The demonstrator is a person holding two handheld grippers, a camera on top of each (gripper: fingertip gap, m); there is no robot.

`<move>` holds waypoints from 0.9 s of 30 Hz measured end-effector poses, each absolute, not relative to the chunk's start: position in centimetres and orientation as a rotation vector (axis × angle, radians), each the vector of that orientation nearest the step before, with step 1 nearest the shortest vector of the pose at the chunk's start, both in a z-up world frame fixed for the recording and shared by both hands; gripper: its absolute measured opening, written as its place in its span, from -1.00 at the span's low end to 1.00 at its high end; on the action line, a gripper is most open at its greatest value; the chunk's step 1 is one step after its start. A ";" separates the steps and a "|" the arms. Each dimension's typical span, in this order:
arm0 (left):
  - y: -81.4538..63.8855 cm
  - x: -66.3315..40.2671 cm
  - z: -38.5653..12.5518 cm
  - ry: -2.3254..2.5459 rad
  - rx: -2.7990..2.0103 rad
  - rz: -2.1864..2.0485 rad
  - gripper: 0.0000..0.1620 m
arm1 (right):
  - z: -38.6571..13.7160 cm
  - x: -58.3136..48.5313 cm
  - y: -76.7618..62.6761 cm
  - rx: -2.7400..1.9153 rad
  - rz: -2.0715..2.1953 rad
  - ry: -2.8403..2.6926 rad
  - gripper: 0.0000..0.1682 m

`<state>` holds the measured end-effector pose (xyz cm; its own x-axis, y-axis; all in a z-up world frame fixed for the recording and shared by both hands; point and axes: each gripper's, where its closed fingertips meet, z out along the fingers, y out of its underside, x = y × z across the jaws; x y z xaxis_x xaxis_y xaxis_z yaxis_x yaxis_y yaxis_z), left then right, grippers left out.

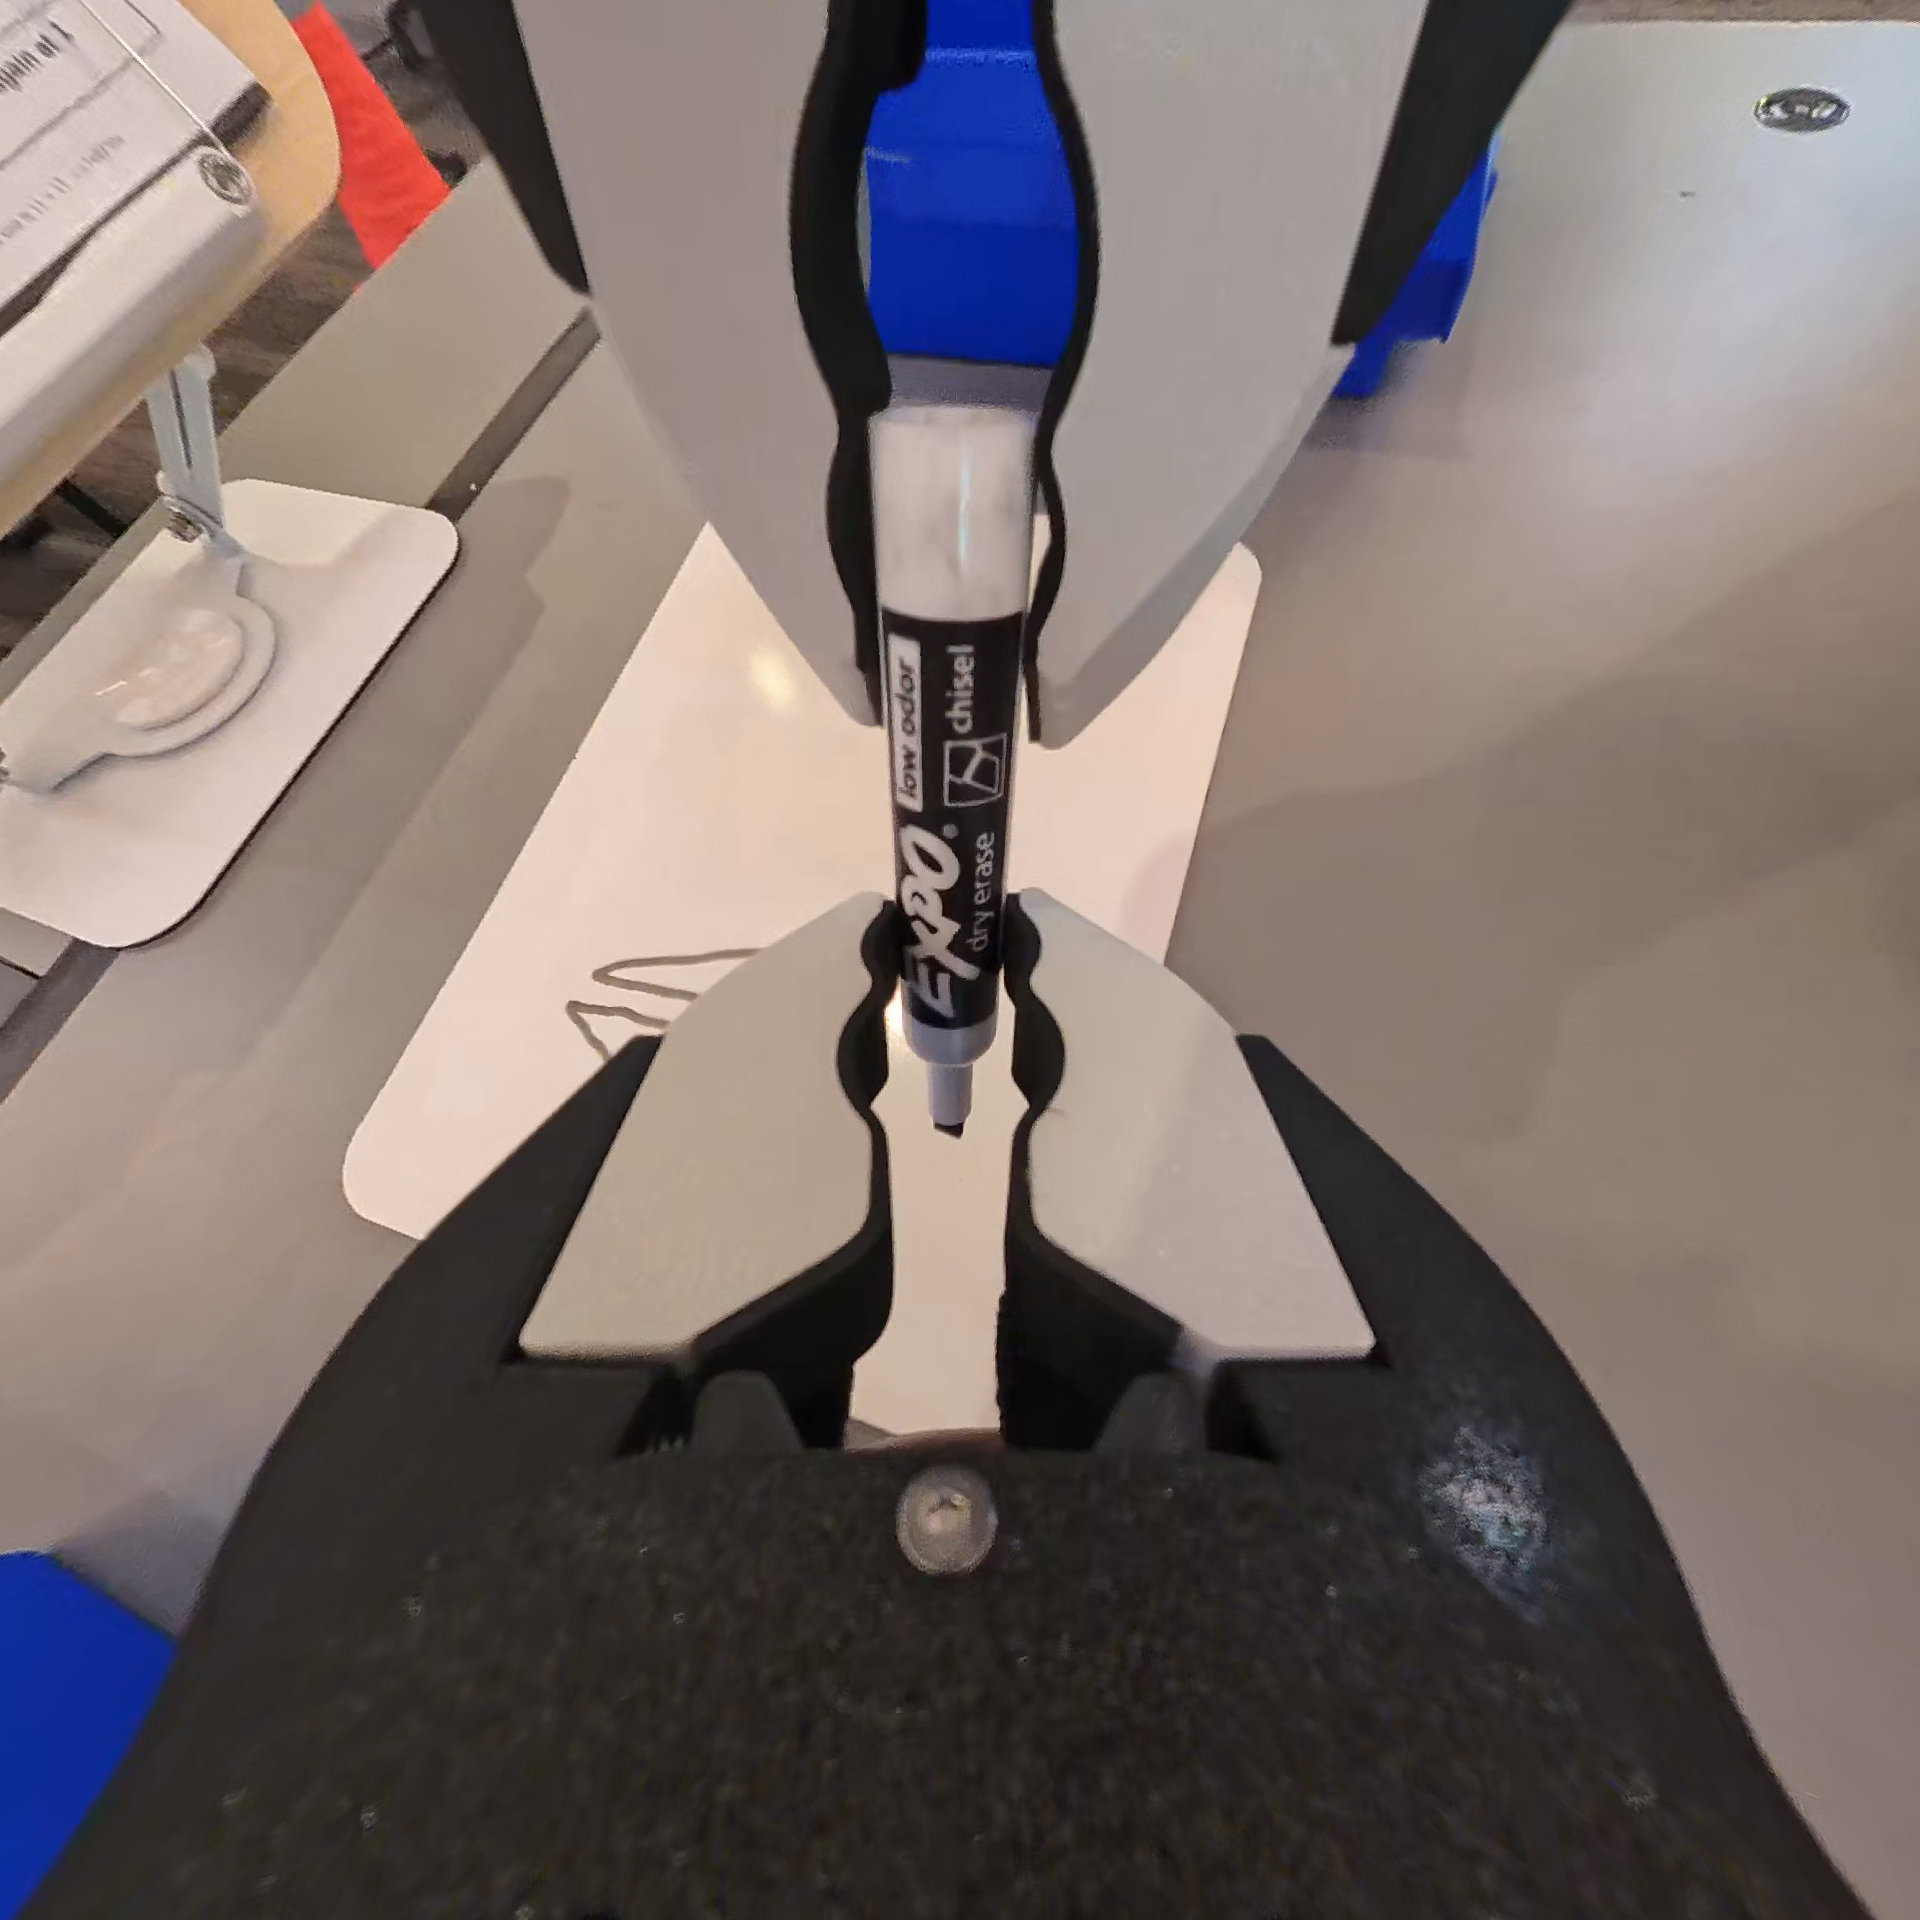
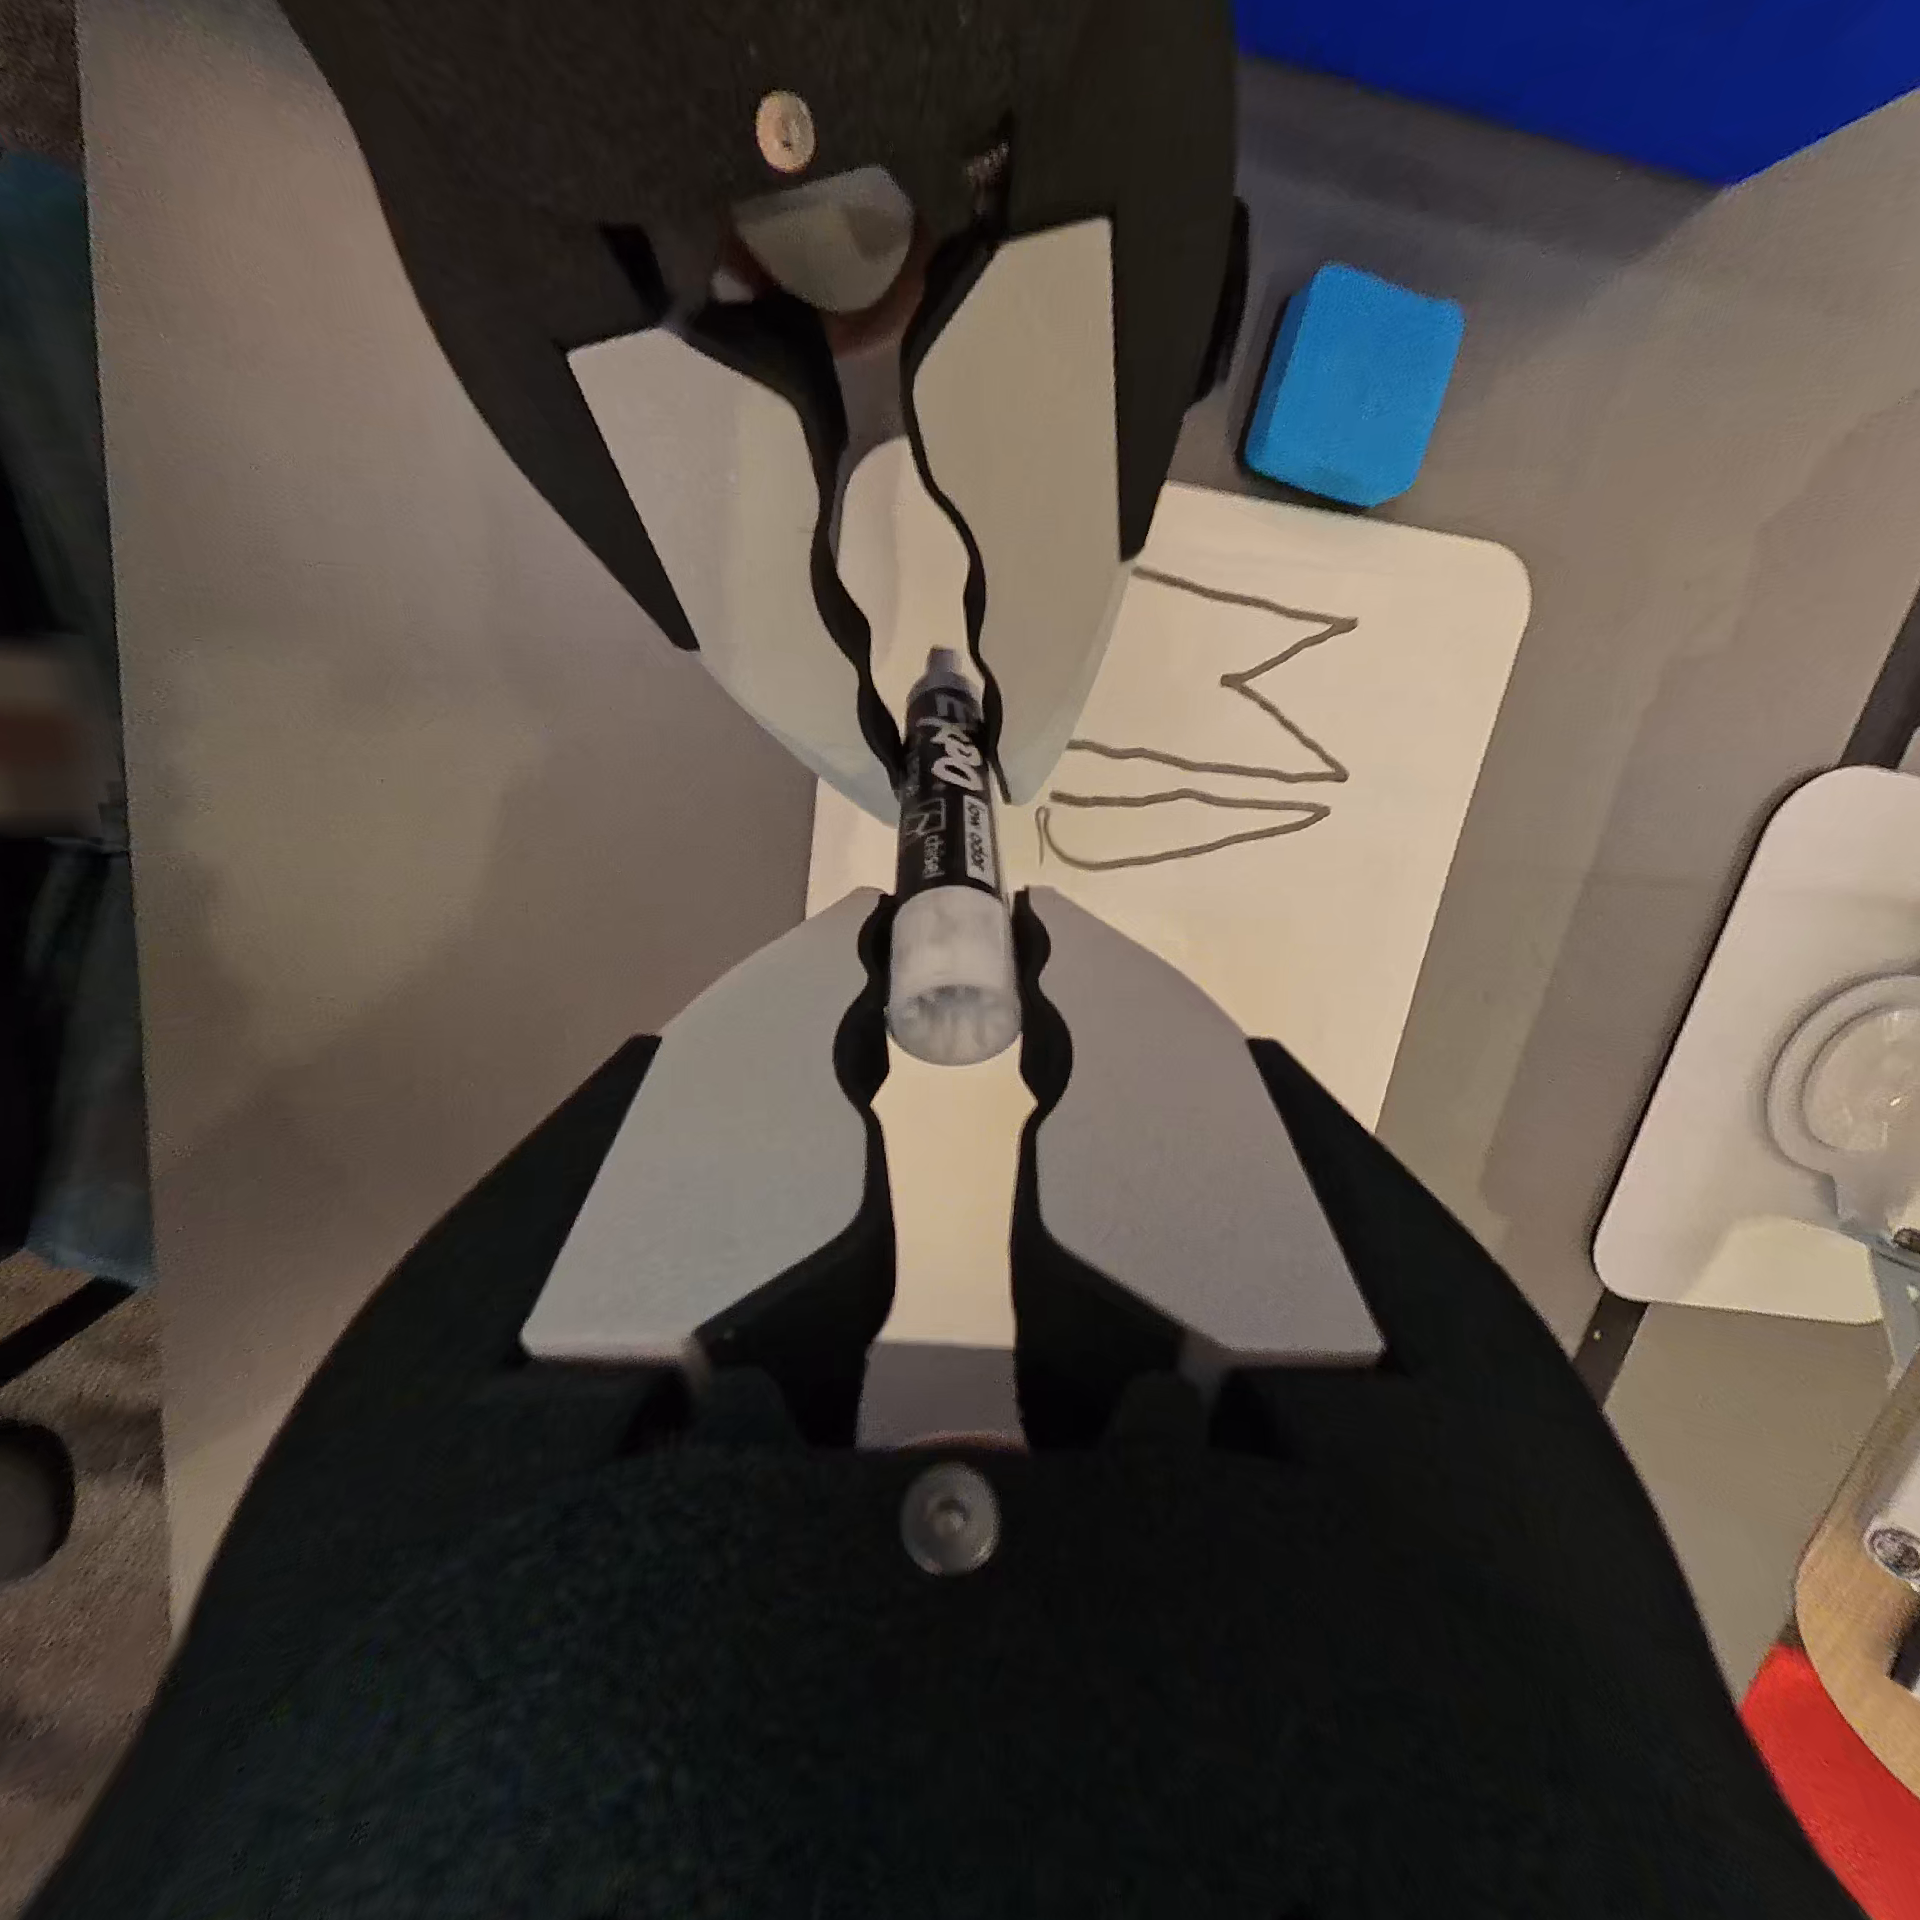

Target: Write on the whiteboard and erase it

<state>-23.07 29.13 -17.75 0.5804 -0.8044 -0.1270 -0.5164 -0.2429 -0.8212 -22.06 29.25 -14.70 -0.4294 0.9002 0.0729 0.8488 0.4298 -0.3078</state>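
A black dry-erase marker hangs uncapped over the small whiteboard, held between both grippers. My left gripper is shut on its front end, with the chisel tip poking out between the fingers. My right gripper is shut on the translucent rear end of the marker. Each gripper shows opposite the other: the right one in the left wrist view, the left one in the right wrist view. The whiteboard bears grey zigzag lines. A blue eraser lies off the board's far edge.
A white stand with a flat base sits on the grey table beside the board; it also shows in the right wrist view. A blue box stands behind the right gripper. A red object lies near the stand.
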 end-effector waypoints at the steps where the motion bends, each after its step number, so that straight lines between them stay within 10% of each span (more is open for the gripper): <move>1: 29.1 -23.1 -17.6 1.053 -1.900 -0.418 -0.78 | -14.5 -22.2 29.3 -1.517 0.363 -2.429 -0.74; 12: 28.3 -23.0 -15.3 0.975 -1.787 -0.651 -0.78 | -11.2 -24.5 28.2 -1.413 1.089 -1.818 -0.55; 23: 28.5 -22.7 -16.1 0.978 -1.823 -0.611 -0.76 | -12.2 -25.0 27.7 -1.372 1.152 -1.710 -0.76; 27: 28.2 -26.6 -18.4 0.777 -2.016 -0.421 -0.22 | -11.9 -23.7 29.6 -1.461 1.062 -1.652 -0.77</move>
